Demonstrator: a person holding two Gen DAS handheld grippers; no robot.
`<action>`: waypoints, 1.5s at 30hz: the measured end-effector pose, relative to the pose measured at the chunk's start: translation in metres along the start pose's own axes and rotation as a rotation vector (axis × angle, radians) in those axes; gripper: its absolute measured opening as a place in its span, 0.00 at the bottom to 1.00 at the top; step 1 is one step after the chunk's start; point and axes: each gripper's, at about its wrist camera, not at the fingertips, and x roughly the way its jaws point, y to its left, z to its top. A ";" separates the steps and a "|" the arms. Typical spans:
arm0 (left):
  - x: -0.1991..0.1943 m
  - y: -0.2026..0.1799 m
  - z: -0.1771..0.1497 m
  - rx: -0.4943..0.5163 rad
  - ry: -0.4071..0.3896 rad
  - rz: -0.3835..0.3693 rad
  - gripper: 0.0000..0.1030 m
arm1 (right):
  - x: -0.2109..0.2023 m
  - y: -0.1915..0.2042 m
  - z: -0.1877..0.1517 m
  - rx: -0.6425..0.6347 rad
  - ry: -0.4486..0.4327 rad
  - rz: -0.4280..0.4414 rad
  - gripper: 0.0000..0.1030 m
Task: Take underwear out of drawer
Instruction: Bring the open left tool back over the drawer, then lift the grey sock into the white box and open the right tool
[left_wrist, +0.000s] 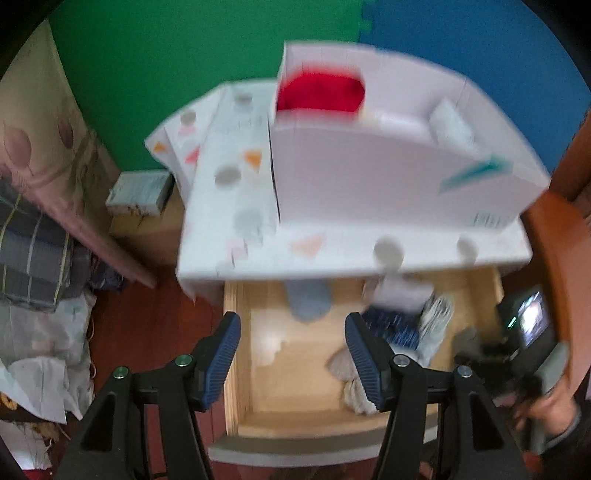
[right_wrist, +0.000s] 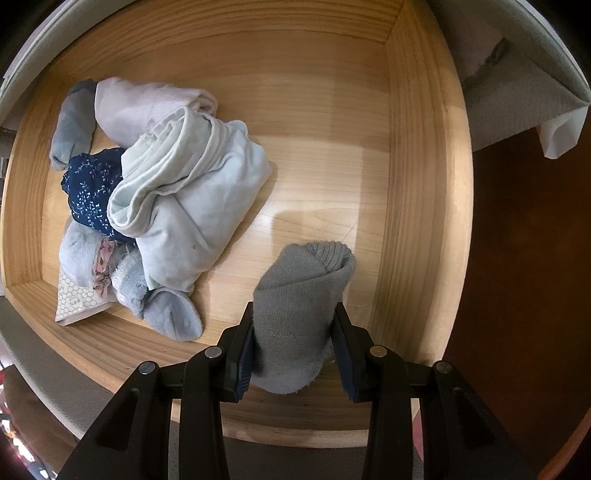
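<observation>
Grey ribbed rolled sock (right_wrist: 301, 314) sits pinched between the pads of the right gripper (right_wrist: 295, 345), low over the floor of the open pale wooden drawer (right_wrist: 417, 155). Left of it lies a heap of underwear: a pale mint folded garment (right_wrist: 192, 199) over a navy floral piece (right_wrist: 92, 188). The left gripper (left_wrist: 291, 354) hangs above the drawer, jaws apart and holding nothing.

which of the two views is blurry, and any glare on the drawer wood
Left wrist view: motion-smeared, the white box and drawer contents soft, a pale glare patch on the drawer floor. Right wrist view: sharp, the grey sock crisp in the right gripper, soft sheen on the wood, edges bowed by fisheye.
</observation>
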 end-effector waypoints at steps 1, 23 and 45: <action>0.010 -0.001 -0.011 -0.008 0.025 -0.002 0.59 | 0.001 0.002 -0.001 -0.003 -0.001 -0.005 0.34; 0.086 0.004 -0.084 -0.142 0.101 0.047 0.59 | -0.020 0.029 -0.010 -0.005 -0.123 -0.015 0.32; 0.079 0.002 -0.085 -0.136 0.056 0.068 0.59 | -0.201 0.049 -0.023 -0.099 -0.393 0.018 0.32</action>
